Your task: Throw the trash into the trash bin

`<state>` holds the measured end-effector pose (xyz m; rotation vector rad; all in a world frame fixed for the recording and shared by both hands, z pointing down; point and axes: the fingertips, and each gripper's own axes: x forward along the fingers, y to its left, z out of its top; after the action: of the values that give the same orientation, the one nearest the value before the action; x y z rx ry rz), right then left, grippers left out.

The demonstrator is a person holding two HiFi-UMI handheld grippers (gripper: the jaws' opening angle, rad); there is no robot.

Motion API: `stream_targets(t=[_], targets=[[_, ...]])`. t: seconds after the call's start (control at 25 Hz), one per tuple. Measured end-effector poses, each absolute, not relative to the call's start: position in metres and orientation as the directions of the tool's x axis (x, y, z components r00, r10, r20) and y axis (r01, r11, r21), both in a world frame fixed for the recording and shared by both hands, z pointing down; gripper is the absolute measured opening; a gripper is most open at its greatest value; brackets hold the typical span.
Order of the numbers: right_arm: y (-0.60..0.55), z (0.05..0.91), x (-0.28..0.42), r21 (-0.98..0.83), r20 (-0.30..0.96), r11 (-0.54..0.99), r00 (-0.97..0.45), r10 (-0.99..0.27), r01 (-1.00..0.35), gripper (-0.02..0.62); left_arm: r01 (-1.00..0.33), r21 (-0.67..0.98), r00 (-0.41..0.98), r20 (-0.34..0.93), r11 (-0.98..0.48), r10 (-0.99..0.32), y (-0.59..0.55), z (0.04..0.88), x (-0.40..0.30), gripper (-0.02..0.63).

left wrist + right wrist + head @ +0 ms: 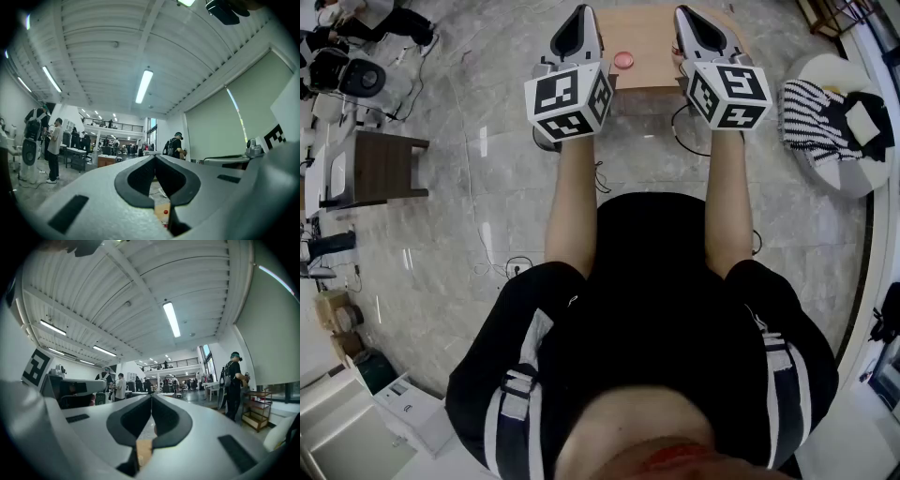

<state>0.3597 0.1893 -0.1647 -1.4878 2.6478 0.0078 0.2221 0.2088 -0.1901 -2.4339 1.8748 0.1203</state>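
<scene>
Left tongs (582,11) and right tongs (685,12) are held level, each pressed together and empty, above the wooden bench (652,37), where the small round red-topped trash (623,60) is noted between them, judged light, rigid, best pinched across its sides.

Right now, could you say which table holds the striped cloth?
The round white table on the right; the wooden table ahead and dark side table show none.

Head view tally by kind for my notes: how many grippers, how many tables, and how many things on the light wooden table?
Grippers: 2 (left gripper, right gripper)
Light wooden table: 1
Dark brown table: 1
Pink round object on the wooden table: 1
Total: 5
</scene>
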Motion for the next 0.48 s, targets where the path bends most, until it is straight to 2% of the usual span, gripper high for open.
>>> stream_targets(t=[0.48], targets=[[0.183, -0.166, 0.408, -0.187, -0.127, 0.415, -0.397, -0.909, -0.890, 0.011, -0.970, -0.009, 0.243, -0.098, -0.243, -0.965, 0.214, -0.190, 0.220, 0.008]])
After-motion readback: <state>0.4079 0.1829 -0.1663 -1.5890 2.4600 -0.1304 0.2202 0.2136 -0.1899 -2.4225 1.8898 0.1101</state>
